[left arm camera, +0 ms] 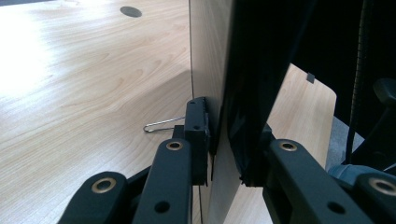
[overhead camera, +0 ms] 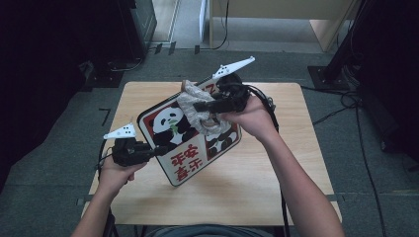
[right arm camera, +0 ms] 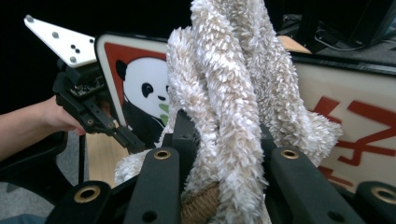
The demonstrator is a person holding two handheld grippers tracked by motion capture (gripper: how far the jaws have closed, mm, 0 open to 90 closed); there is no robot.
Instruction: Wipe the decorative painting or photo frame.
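Red-bordered board [overhead camera: 190, 143] with black-and-white pandas, red characters; shaggy cream cloth [overhead camera: 197, 111]; pale wood-grain table [overhead camera: 257, 182].

Left of the panda board [overhead camera: 190, 136], the left tool [overhead camera: 159, 151] lies level with jaws clamped on the board's edge, while the right tool [overhead camera: 200, 106], held raised before the board's face, pinches a fluffy cloth [overhead camera: 197, 112].
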